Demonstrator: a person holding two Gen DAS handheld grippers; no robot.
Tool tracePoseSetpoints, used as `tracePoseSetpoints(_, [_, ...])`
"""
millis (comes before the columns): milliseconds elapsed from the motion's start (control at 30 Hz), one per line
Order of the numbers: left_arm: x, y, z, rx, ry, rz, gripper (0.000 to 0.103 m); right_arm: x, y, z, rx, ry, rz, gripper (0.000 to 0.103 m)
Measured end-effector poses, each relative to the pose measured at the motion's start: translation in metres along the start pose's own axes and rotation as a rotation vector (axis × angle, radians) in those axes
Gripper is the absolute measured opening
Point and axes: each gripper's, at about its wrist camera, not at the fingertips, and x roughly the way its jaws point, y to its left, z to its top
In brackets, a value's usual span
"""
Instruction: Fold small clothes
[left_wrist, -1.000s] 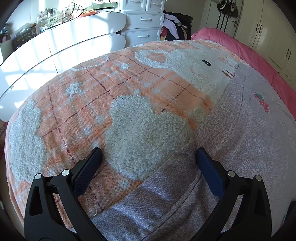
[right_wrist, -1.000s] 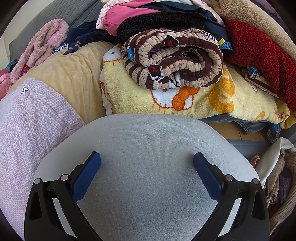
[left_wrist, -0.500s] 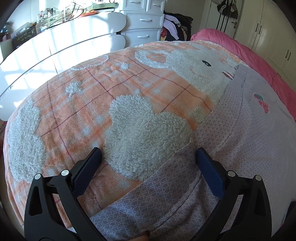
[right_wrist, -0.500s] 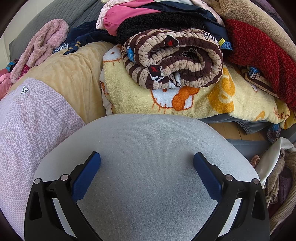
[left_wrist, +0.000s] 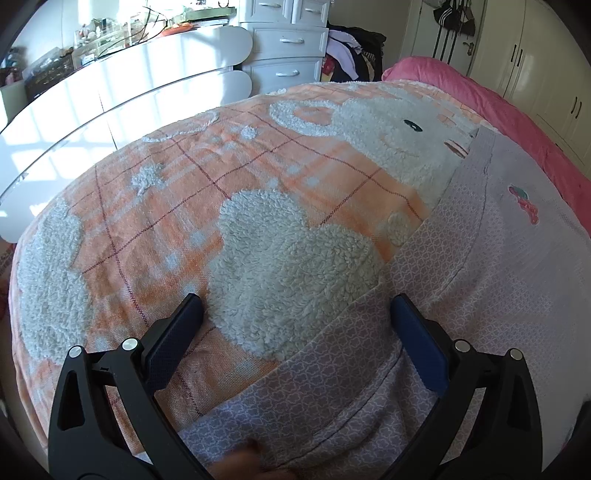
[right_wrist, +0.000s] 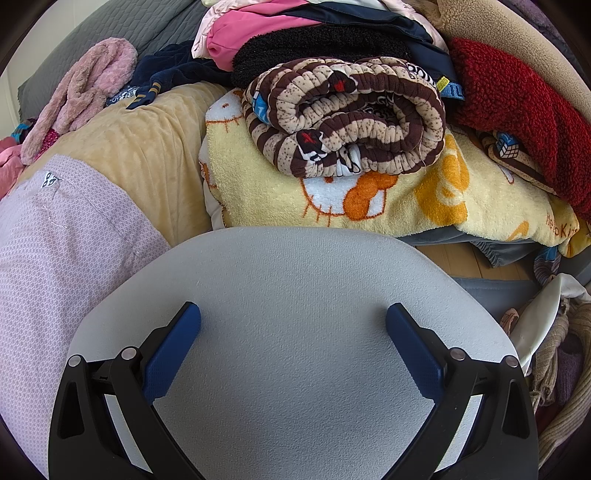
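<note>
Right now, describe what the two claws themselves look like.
Both match: the left claw and right claw each have black angular frames with triangular cut-outs, silver rivets, and two flat dark-blue textured fingers. No cables, markings or sleeves show.

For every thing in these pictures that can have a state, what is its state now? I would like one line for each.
left gripper: open, holding nothing, over the garment's edge.
right gripper: open, holding nothing, over the grey board.
lilac garment: spread flat, not yet folded.
orange blanket: spread out under the garment.
grey board: lying flat, bare.
striped brown blanket: rolled up, on the yellow blanket.
yellow blanket: folded.
white drawers: shut.
</note>
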Motion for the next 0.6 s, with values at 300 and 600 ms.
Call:
tracePoseSetpoints(300, [0.0001,-0.0001,0.0011,-0.004,0.003,-0.004,0.095,0.0000,0.0000,0.0000,0.000,0.000,0.000,0.099])
tracePoseSetpoints(600, [-0.0001,0.0000,0.0011,-0.003,0.003,-0.003,0.095,0.0000,0.0000,0.0000,0.000,0.000,0.000,0.099])
